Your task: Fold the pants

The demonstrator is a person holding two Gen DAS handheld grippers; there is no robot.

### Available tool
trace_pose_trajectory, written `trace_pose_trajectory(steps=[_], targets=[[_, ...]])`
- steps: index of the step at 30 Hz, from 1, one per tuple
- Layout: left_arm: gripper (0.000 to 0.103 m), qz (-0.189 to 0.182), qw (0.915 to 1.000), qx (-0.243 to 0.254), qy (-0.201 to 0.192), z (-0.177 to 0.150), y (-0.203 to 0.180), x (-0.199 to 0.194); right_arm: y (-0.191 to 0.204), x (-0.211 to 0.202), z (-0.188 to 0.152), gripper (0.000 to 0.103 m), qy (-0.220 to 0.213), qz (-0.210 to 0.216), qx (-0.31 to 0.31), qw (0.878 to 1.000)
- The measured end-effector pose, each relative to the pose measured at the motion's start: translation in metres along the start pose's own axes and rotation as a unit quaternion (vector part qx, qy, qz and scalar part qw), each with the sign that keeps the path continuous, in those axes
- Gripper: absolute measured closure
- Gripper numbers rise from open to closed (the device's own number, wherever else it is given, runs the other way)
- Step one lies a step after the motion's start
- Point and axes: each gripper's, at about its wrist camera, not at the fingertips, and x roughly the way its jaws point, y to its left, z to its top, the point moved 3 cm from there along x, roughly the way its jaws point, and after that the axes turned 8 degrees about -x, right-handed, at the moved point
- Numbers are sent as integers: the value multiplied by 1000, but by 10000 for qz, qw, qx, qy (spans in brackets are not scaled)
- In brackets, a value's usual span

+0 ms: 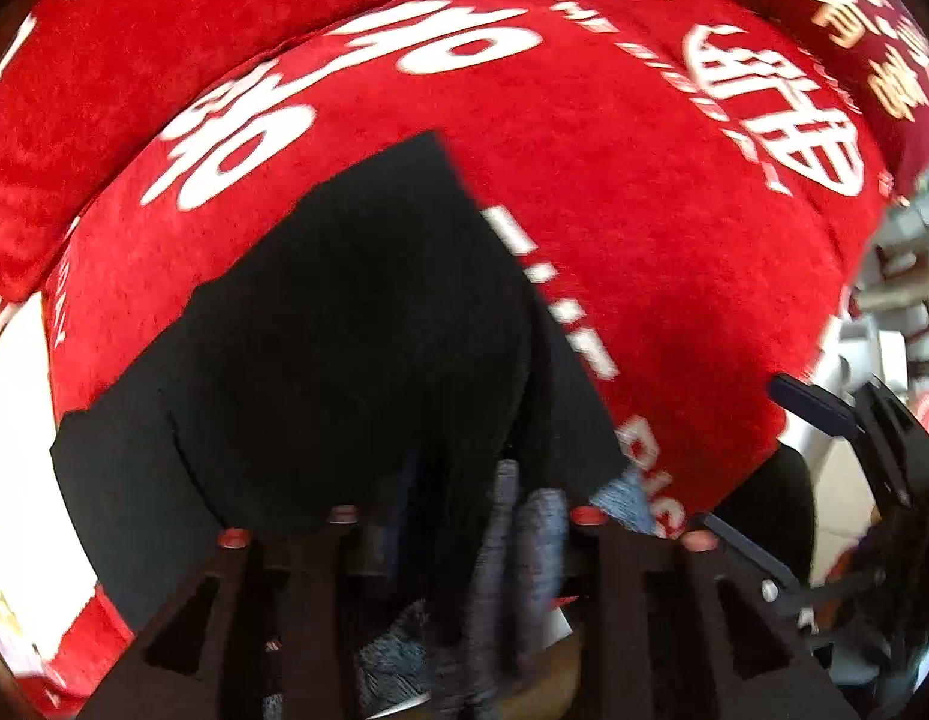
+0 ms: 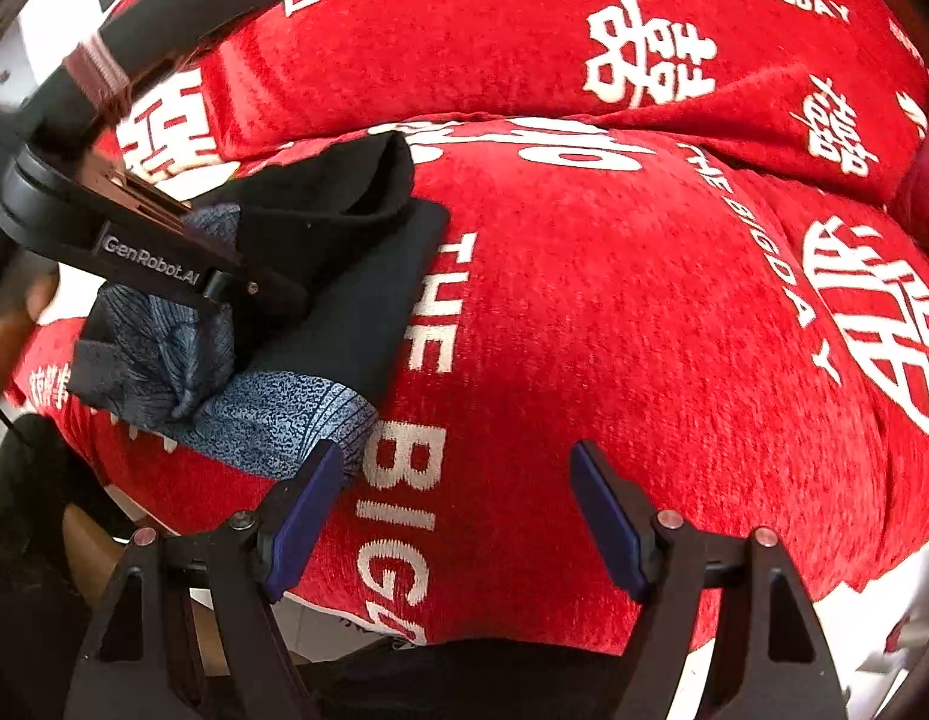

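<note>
Your left gripper (image 2: 224, 294) is closed down on the pants (image 2: 344, 276) — from the right camera you can see its black jaws clamped into a bunched part of the fabric, with the grey-blue patterned lining (image 2: 164, 348) spilling out on either side of them. In the left camera the same pinch shows as folds of grey cloth squeezed between the two fingers, and the black pants (image 1: 320, 336) spread flat straight ahead of that gripper (image 1: 464, 519), lying on the red cushion (image 1: 674, 228) with white lettering. The pants sit forward and to the left of your right gripper (image 2: 458, 516), touching the cushion (image 2: 614, 330), with the rolled patterned end lying just beside the right gripper's left finger (image 2: 302, 516). Whether that finger touches the cloth you cannot tell. Your right gripper is spread wide with nothing between its blue pads — only the red cushion lies under the gap. Beyond both tools a second red cushion (image 2: 524, 30) rests against the far edge of the first.
</note>
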Motion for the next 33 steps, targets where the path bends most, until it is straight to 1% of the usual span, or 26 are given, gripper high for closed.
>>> trace_pose_trajectory(steps=[1,3,5,6,7,8,9,10,12,13,14,15,16,18,19,20,21,23,24,25,26,27,29,30,31,33], targets=[[41,-84,9998,134,-91,-3,-4,-10,0,-3,-1,22,-36,44,24,10000],[40,-154,9985,305,-430,-9,-9,-37,0,-8,0,21,-66,50,20,10000],[39,-459,9964,313,-646,-15,-8,-66,0,-10,1,21,-68,-13,9,10000],[33,-578,9947,281,-802,-17,-4,-78,0,-11,2,21,-65,-33,14,10000],[8,-604,9927,194,-1027,-20,4,-90,0,-12,5,21,-71,-47,35,10000],[0,-526,9908,63,-1246,-21,14,-98,1,-15,8,21,-81,-62,53,9999],[0,-302,9884,-105,-1482,-26,31,-101,1,-18,11,21,-116,-93,63,9999],[0,-86,9881,-199,-1520,-30,41,-98,4,-24,16,21,-217,-95,68,9997],[0,401,9875,-550,-1423,-40,74,-79,16,-38,27,21,-577,98,-21,9983],[0,549,9869,-740,-1322,-44,87,-69,22,-40,32,20,-674,195,-73,9975],[0,619,9860,-965,-1214,-49,102,-58,30,-39,36,20,-707,331,-122,9969],[0,594,9835,-1299,-1109,-57,121,-45,40,-34,40,20,-692,545,-190,9959],[0,572,9810,-1521,-1063,-61,131,-38,51,-29,42,20,-675,737,-273,9946],[0,531,9733,-2002,-989,-73,154,-25,70,-20,45,20,-713,1020,-442,9912],[0,416,9685,-2258,-962,-79,165,-18,79,-15,44,20,-728,1210,-516,9886],[0,179,9643,-2473,-925,-83,174,-11,84,-8,43,20,-713,1321,-569,9870],[0,27,9624,-2571,-880,-86,177,-5,87,6,39,20,-550,1316,-604,9879],[0,-238,9613,-2638,-760,-89,180,6,81,40,29,20,150,1045,-356,9938],[0,-236,9611,-2641,-781,-89,180,5,77,44,27,20,213,1123,-191,9933],[0,-181,9607,-2631,-867,-89,180,0,76,34,30,20,63,1218,-109,9925],[0,-124,9603,-2604,-991,-87,180,-8,75,25,33,20,22,1262,-78,9920],[0,-135,9588,-2583,-1172,-84,181,-17,73,15,39,20,-63,1216,-94,9925],[0,-171,9523,-2673,-1460,-71,191,-30,71,-6,57,20,-451,1063,-267,9929],[0,-146,9482,-2793,-1507,-61,199,-34,70,-12,69,19,-613,1013,-353,9923],[0,-84,9458,-2877,-1503,-56,205,-35,70,-13,86,19,-713,977,-422,9918],[0,165,9396,-3083,-1476,-42,219,-32,73,-2,119,19,-769,965,-533,9909]])
